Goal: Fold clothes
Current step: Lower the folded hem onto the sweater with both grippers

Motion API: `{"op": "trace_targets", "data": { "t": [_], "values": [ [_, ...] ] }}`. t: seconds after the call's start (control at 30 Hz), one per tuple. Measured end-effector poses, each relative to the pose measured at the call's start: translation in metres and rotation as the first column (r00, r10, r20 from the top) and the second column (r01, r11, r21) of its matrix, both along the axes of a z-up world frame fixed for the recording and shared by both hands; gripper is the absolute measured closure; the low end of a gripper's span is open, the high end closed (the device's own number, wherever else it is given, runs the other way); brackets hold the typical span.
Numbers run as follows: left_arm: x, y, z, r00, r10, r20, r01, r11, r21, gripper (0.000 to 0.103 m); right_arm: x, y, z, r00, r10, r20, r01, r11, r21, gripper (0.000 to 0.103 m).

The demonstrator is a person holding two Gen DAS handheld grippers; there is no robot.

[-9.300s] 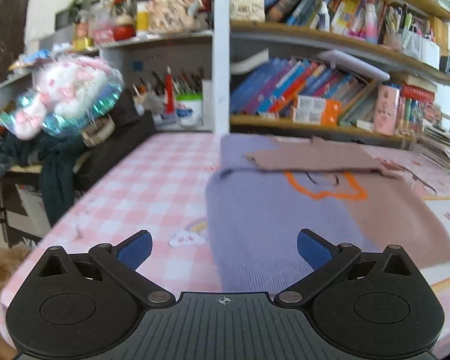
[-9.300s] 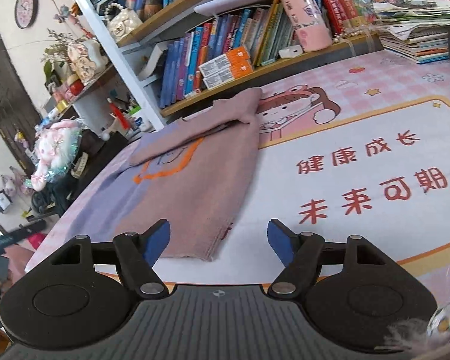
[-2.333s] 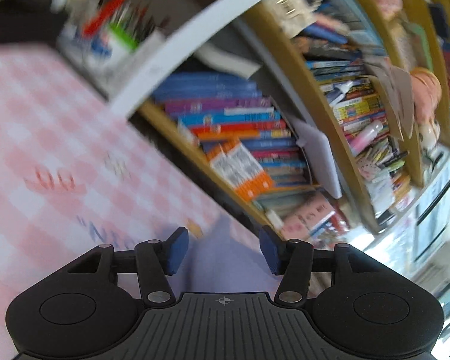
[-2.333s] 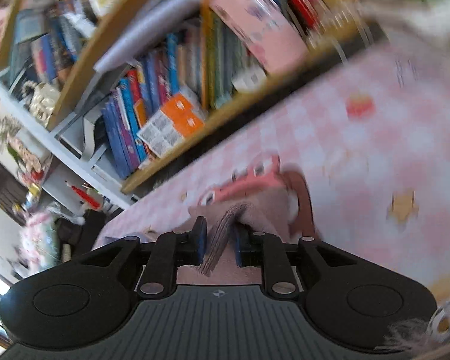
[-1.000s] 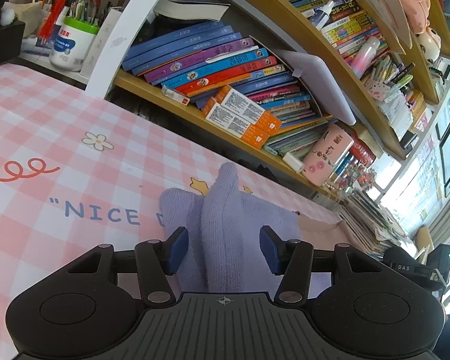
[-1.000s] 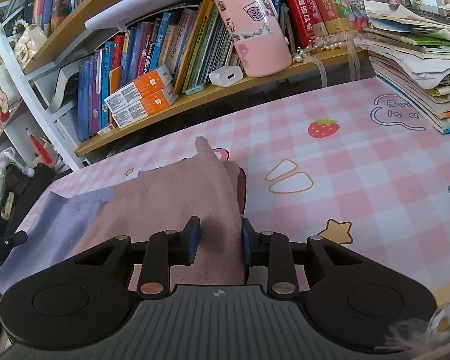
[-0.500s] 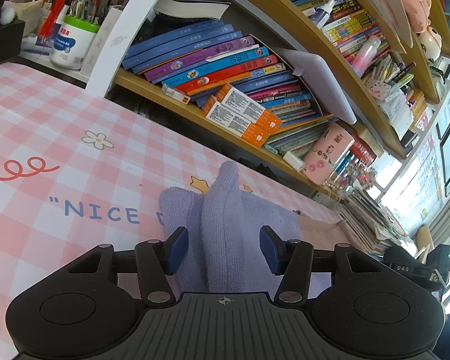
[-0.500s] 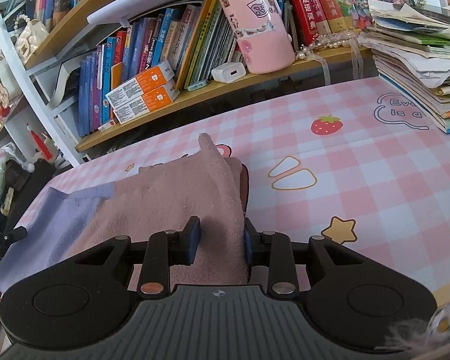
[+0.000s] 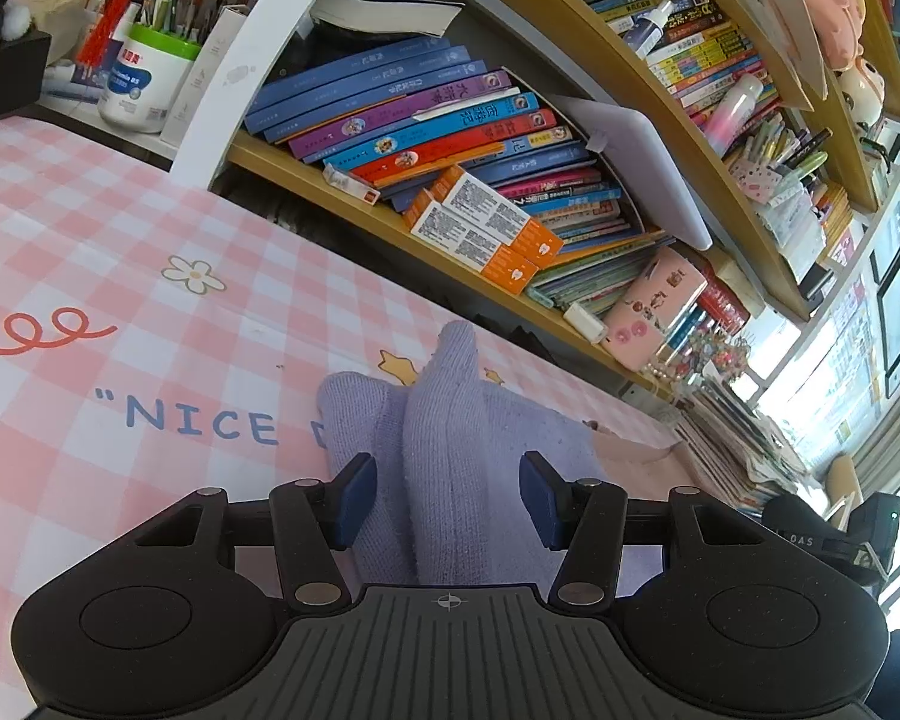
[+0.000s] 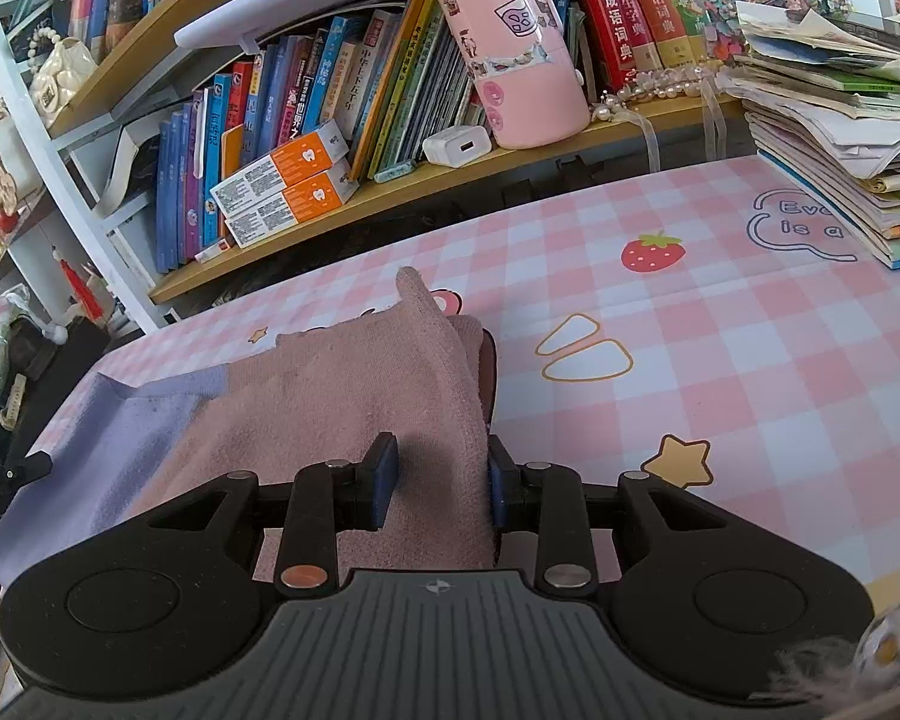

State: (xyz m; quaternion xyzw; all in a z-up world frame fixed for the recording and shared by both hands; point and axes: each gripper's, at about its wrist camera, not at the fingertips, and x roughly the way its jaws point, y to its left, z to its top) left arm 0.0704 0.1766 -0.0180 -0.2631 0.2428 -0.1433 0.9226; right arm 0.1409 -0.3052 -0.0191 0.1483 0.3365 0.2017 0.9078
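Observation:
A knit sweater, half lilac and half dusty pink, lies on the pink checked tablecloth [image 9: 150,276]. In the left wrist view its lilac corner [image 9: 444,420] stands up in a ridge between the fingers of my left gripper [image 9: 447,495], whose jaws stand apart on either side of the cloth. In the right wrist view the pink part [image 10: 354,402] is bunched up between the fingers of my right gripper [image 10: 441,483]. Those jaws are a little apart, with the cloth filling the gap.
A bookshelf [image 10: 330,120] full of books runs along the table's far edge. A pink tumbler [image 10: 510,42] and white charger [image 10: 456,144] stand on its lowest shelf. A stack of papers [image 10: 840,138] lies at the right. A pen pot [image 9: 144,78] stands far left.
The right gripper's jaws have opened a little around the pink cloth over the last second. The left gripper and the lilac corner have not moved.

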Motion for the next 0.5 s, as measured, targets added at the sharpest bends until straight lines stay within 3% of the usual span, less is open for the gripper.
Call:
{"op": "trace_targets", "data": {
  "t": [0.33,0.5],
  "values": [
    [0.0007,0.0028,-0.001,1.0,0.003,-0.006,-0.003,1.0,-0.012,0.051,-0.001,0.0019,0.0021,1.0,0.008,0.001,-0.008,1.0,-0.011,0.073],
    [-0.0008,-0.0024,0.0028,1.0,0.017,-0.006,-0.017,0.999,0.042,0.051,-0.0022,0.0055,0.003,1.0,0.014,0.001,-0.014,1.0,-0.02,0.073]
  ]
}}
